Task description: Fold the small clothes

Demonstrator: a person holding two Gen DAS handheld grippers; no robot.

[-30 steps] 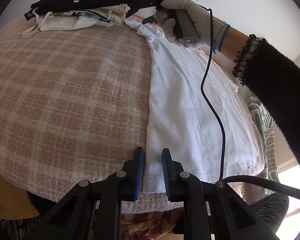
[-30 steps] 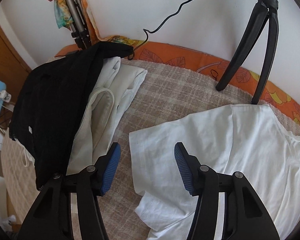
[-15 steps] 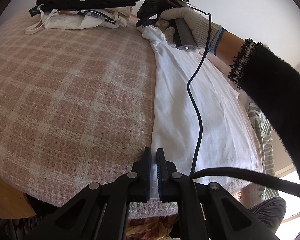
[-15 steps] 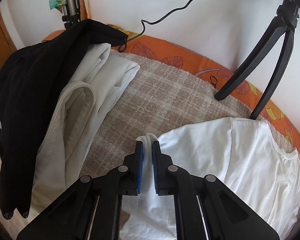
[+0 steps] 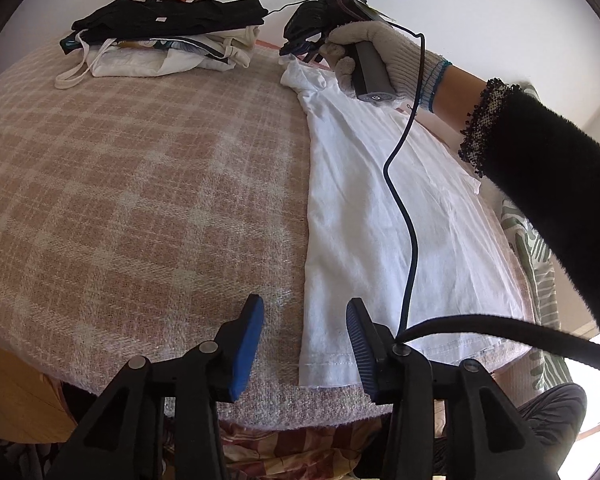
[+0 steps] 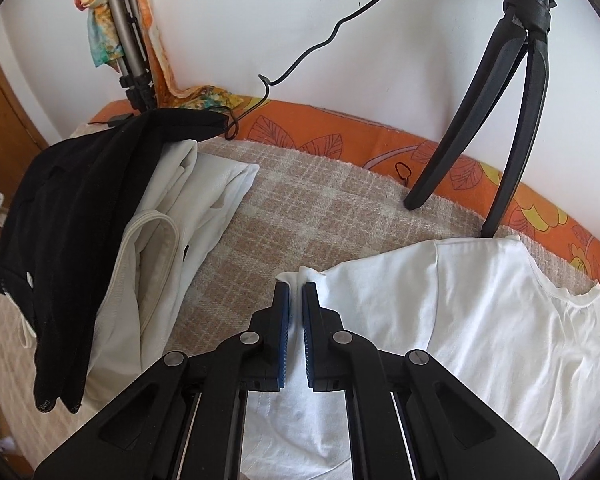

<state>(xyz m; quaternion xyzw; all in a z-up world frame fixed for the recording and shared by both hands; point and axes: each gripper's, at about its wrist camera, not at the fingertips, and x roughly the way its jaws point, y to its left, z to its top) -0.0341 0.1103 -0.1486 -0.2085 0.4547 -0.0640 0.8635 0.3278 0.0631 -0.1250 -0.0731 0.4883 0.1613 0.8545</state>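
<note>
A white T-shirt (image 5: 384, 216) lies flat on the plaid cloth, hem toward me in the left wrist view. My left gripper (image 5: 304, 320) is open, its blue pads either side of the shirt's near left hem corner, not gripping it. My right gripper (image 6: 295, 294) is shut on the shirt's sleeve tip (image 6: 304, 274), which pokes out between the pads. The rest of the T-shirt (image 6: 500, 320) spreads to the right. In the left wrist view the right gripper (image 5: 300, 46) sits at the shirt's far sleeve, held by a gloved hand.
A pile of black and cream clothes (image 5: 164, 40) lies at the far left of the plaid table (image 5: 140, 184); it also shows in the right wrist view (image 6: 100, 216). A black tripod (image 6: 512, 96) stands behind the shirt. A cable (image 5: 404, 184) hangs over the shirt.
My left gripper was shut at the hem corner half a second ago and has now opened. My right gripper closed on the sleeve tip and stays shut on it.
</note>
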